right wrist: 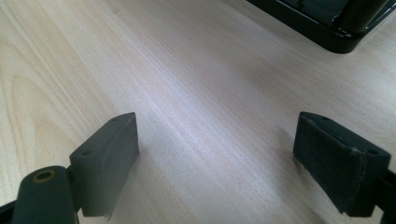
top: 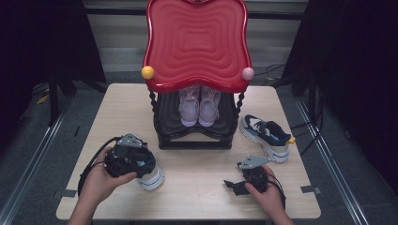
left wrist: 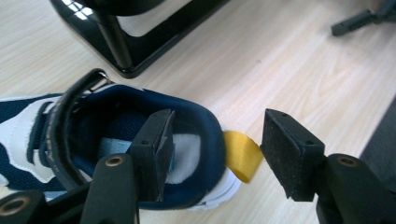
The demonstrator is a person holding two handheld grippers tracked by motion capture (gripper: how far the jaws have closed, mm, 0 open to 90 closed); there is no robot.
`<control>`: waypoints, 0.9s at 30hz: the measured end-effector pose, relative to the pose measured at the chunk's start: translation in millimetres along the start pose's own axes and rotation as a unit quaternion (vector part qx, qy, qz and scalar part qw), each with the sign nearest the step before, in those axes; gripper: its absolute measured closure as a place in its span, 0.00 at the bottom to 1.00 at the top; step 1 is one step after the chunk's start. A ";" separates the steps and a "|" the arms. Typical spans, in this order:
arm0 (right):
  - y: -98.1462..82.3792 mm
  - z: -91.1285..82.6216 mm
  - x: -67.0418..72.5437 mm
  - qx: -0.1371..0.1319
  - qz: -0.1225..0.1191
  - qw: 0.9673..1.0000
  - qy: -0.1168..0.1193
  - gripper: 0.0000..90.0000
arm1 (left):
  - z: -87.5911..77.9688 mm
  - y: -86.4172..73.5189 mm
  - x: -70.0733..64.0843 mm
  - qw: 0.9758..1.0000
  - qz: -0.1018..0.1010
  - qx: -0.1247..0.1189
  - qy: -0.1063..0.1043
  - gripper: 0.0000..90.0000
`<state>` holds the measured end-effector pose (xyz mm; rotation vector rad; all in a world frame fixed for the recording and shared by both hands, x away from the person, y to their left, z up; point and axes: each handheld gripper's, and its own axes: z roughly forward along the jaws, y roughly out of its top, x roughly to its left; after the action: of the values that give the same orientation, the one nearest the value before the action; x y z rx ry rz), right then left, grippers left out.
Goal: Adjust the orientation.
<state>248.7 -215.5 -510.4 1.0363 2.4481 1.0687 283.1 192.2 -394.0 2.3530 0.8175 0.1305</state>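
the navy and white sneaker with a yellow heel loop [left wrist: 140, 154] sits on the pale wooden table [top: 197, 183], just front-left of the black and red shoe rack [top: 195, 93]. the left gripper [left wrist: 215, 154] straddles its padded heel collar, jaws part-open, pads not pressing. light, soft, squashy; the stiffer heel gives the best hold. the right gripper [right wrist: 215, 163] rests wide open, empty.

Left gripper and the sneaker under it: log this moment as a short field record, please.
left gripper: open; one jaw inside the shoe opening, the other outside the heel, pads not pressing
navy-and-white sneaker: on the table in front of the rack, yellow heel loop between the jaws
second sneaker: on the table right of the rack
right gripper: open, low over bare wood
shoe rack: black frame, red top tier, pale pink pair on the lower shelf
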 end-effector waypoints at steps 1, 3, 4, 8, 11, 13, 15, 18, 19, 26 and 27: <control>0.0 0.0 0.0 0.000 0.000 1.000 0.000 0.15 | 0.8 -1.6 -0.1 1.000 0.004 0.000 0.002 0.48; 0.0 0.0 0.0 0.000 0.000 1.000 0.000 0.15 | 6.9 -6.4 -1.4 1.000 0.013 0.010 -0.007 0.51; 0.0 0.0 0.0 0.000 0.000 1.000 0.000 0.15 | 9.5 -7.7 -1.9 1.000 0.016 0.014 -0.001 0.55; 0.0 0.0 0.0 0.000 0.000 1.000 0.000 0.15 | 17.4 -10.1 -2.2 1.000 0.016 0.014 0.005 0.73; 0.0 0.0 0.0 0.000 0.000 1.000 0.000 0.15 | 21.3 -6.0 -3.3 1.000 0.006 0.008 0.008 0.77; 0.1 0.0 -0.1 0.000 0.000 1.000 0.000 0.15 | 25.7 -1.3 -5.5 1.000 0.002 0.004 0.015 0.76; 0.1 0.0 -0.1 0.000 0.000 1.000 0.000 0.15 | 28.5 2.3 -5.7 1.000 -0.003 0.004 0.014 0.76; 0.1 0.0 -0.1 0.000 0.000 1.000 0.000 0.15 | 28.6 6.4 -5.5 1.000 -0.004 0.019 0.011 0.74; 0.1 0.0 -0.1 0.000 0.000 1.000 0.000 0.15 | 27.5 7.6 -5.0 1.000 -0.003 0.024 0.010 0.72; 0.2 0.1 -0.3 0.000 0.000 1.000 0.000 0.15 | 21.9 16.6 -3.5 0.996 -0.004 0.086 0.000 0.53; 0.2 0.0 -0.2 0.001 0.001 1.000 -0.001 0.15 | 21.6 19.0 -3.0 0.995 -0.003 0.095 0.001 0.53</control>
<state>248.9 -215.5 -510.3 1.0389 2.4478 1.0670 296.9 167.4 -399.5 2.5281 0.8716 0.0539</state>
